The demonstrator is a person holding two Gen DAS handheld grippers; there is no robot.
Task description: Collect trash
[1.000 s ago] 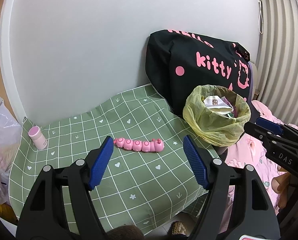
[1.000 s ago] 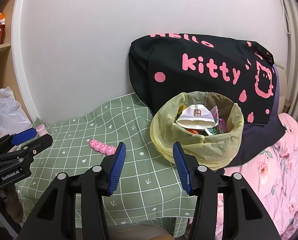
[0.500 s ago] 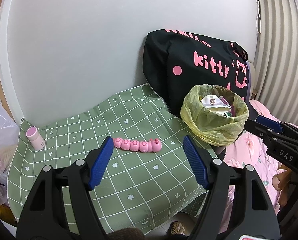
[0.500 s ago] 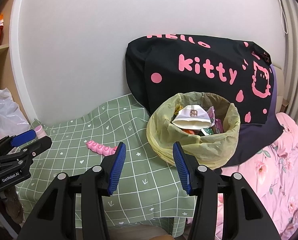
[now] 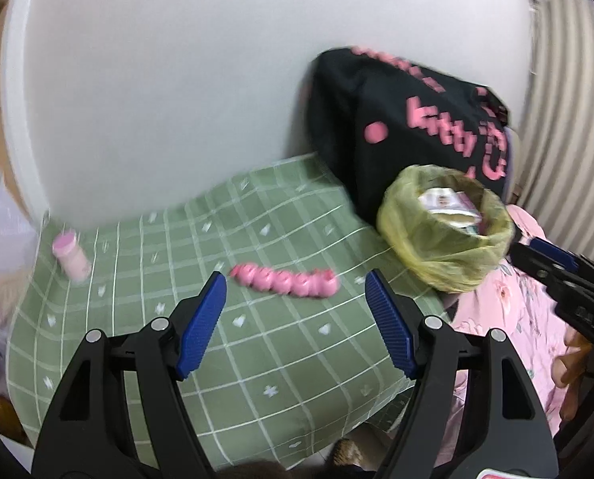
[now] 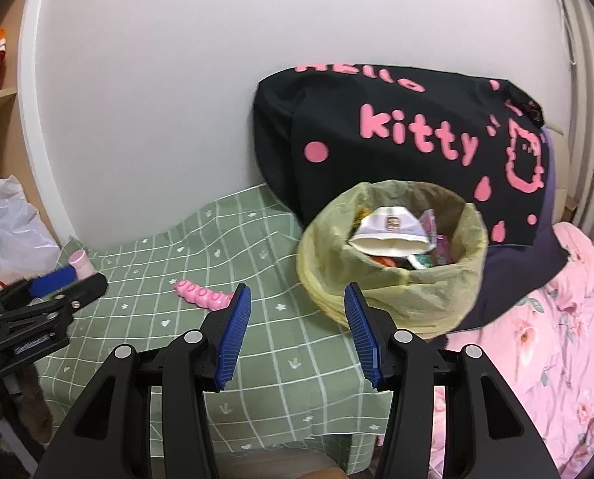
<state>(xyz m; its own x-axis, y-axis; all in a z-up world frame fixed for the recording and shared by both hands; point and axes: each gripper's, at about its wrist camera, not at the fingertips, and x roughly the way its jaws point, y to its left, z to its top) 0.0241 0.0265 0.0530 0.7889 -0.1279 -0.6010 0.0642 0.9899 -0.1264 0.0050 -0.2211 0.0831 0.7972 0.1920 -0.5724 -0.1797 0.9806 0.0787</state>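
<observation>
A bin lined with a yellow bag [image 6: 392,275] [image 5: 444,235] stands at the right edge of the green checked table [image 6: 201,247] [image 5: 233,343], filled with a white paper cup and wrappers. A pink segmented caterpillar toy [image 5: 287,279] [image 6: 203,295] lies mid-table. My left gripper [image 5: 295,311] hovers open just short of the toy, nothing between its blue pads. My right gripper [image 6: 297,319] is open and empty in front of the bin. Each gripper shows at the other view's edge.
A small pink bottle [image 5: 71,255] [image 6: 81,263] stands at the table's back left. A black pillow with pink lettering [image 6: 408,151] leans on the wall behind the bin. A pink floral bedspread [image 6: 544,343] lies right, white plastic bags [image 6: 5,231] left.
The left wrist view has shifted and is now blurred; the toy and table sit closer under the left gripper. The right gripper's view is almost the same.
</observation>
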